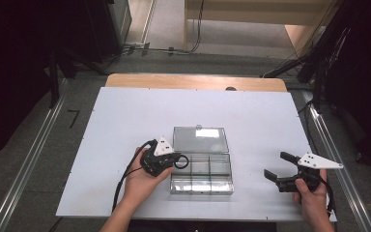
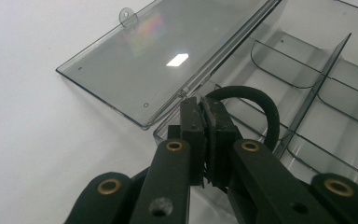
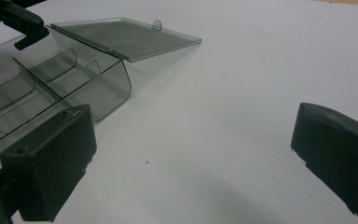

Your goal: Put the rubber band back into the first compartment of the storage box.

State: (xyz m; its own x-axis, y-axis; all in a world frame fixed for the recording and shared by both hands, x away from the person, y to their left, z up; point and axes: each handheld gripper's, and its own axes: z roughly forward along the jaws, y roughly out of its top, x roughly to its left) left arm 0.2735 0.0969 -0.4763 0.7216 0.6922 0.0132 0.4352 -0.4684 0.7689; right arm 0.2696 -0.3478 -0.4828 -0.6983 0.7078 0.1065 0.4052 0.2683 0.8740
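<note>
A clear plastic compartment box (image 1: 202,190) lies open near the front middle of the white table, its lid (image 1: 200,139) laid flat behind it. My left gripper (image 1: 175,160) is at the box's left back corner, shut on a black rubber ring (image 1: 182,161) that hangs over the left back compartment. In the left gripper view the ring (image 2: 263,109) loops out from between the closed pads (image 2: 193,123) above the box's dividers (image 2: 317,88). My right gripper (image 1: 274,165) stands open to the right of the box, a little apart from it, holding nothing. Its pads (image 3: 51,158) are far apart over bare table.
The white board (image 1: 125,121) lies on a wooden table with its far edge (image 1: 195,81) showing. The box (image 3: 74,79) has several shallow compartments with nothing in them. Cables and dark stands sit on the floor beyond the table.
</note>
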